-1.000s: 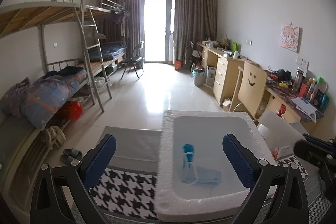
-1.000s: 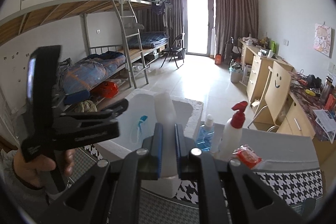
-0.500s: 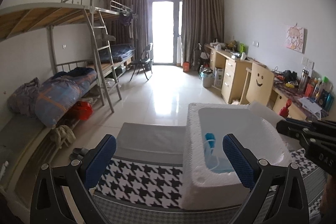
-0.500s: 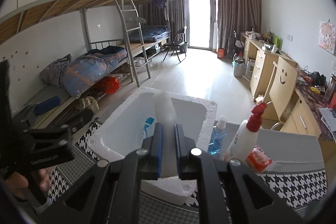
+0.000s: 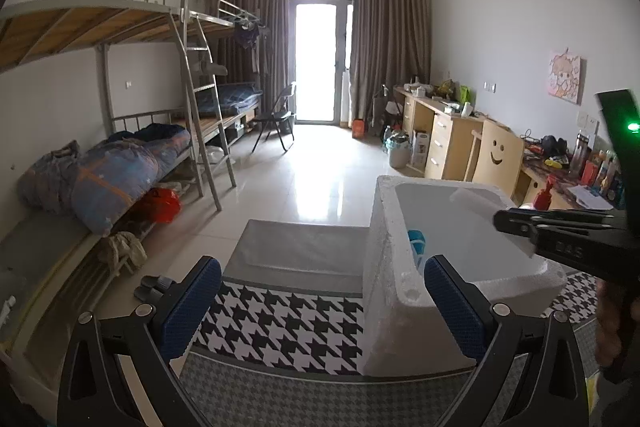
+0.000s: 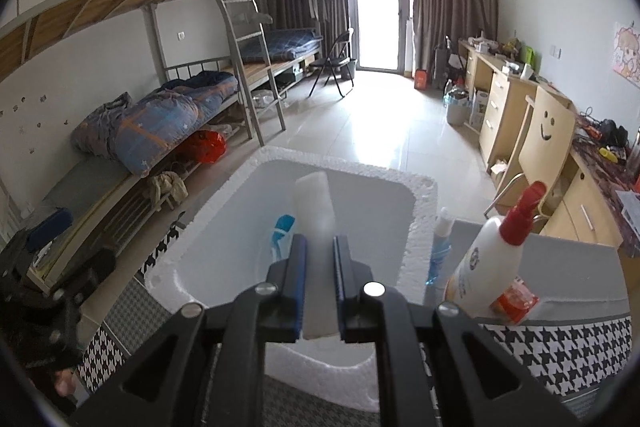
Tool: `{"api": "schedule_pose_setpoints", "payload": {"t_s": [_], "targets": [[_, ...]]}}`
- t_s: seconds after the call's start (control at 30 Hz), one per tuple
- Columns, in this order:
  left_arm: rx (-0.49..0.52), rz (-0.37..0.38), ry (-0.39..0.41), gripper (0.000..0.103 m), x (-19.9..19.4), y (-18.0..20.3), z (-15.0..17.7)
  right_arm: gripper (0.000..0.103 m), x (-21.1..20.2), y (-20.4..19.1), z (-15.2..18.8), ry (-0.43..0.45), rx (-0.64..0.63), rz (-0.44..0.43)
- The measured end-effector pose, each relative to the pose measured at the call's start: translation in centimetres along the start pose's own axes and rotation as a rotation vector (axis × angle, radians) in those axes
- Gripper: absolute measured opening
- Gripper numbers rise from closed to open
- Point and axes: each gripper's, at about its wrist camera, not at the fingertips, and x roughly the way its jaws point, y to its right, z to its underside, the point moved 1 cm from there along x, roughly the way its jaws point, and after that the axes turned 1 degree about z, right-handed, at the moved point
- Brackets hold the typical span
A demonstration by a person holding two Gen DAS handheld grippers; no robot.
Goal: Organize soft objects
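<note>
Compared with a second ago, both of our views have slid: in the left wrist view the foam box (image 5: 404, 291) has moved from dead centre over to the right, and our left gripper (image 5: 322, 297) now points at the bare checked cloth (image 5: 280, 323) on the tabletop beside it. Its jaws are spread wide, with nothing between them and nothing touched.

In the right wrist view the box (image 6: 420, 211) has grown and now fills the middle, so we have carried the load in over its opening. We read that as the placing step nearly done: the piece is above the box, not yet set down.

Our right gripper (image 6: 320, 287) has its jaws clenched on the white foam piece (image 6: 314, 211), a pale soft bar that sticks out ahead of the pads and hangs over the box interior. Whether its far end touches the box floor, we cannot tell.

Inside the box, just left of the bar, lies a blue item (image 6: 282, 231). Right of the box stand a blue bottle (image 6: 440, 251) and a red-capped pump bottle (image 6: 492, 259), outside it.
</note>
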Motion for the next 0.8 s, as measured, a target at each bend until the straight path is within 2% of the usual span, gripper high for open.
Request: {"api": "schedule_pose_setpoints", "payload": {"t_s": [0.1, 0.17, 0.2, 0.23, 0.3, 0.57, 0.7, 0.8], "targets": [[-0.003, 0.010, 0.000, 0.102, -0.4, -0.2, 0.3, 0.017, 0.7, 0.2, 0.0, -0.021, 0.020, 0.002], [0.007, 0.001, 0.000, 0.102, -0.5, -0.2, 0.5, 0.027, 1.1, 0.5, 0.0, -0.031, 0.032, -0.003], [0.009, -0.004, -0.002, 0.102, -0.5, -0.3, 0.6, 0.034, 1.3, 0.6, -0.1, -0.036, 0.035, -0.009], [0.007, -0.005, -0.004, 0.102, -0.5, -0.4, 0.7, 0.048, 1.6, 0.6, -0.1, -0.043, 0.037, -0.016], [0.003, -0.003, -0.007, 0.102, -0.4, -0.6, 0.8, 0.062, 1.6, 0.8, -0.1, -0.044, 0.038, 0.011], [0.004, 0.009, -0.002, 0.102, -0.9, -0.4, 0.8, 0.063, -1.0, 0.6, 0.3, 0.012, 0.024, 0.008], [0.005, 0.014, 0.007, 0.102, -1.5, -0.2, 0.7, 0.075, -2.3, 0.4, 0.2, 0.048, 0.021, 0.000], [0.005, 0.021, 0.009, 0.102, -2.0, 0.0, 0.8, 0.079, -3.3, 0.3, 0.4, 0.069, 0.013, 0.004]]}}
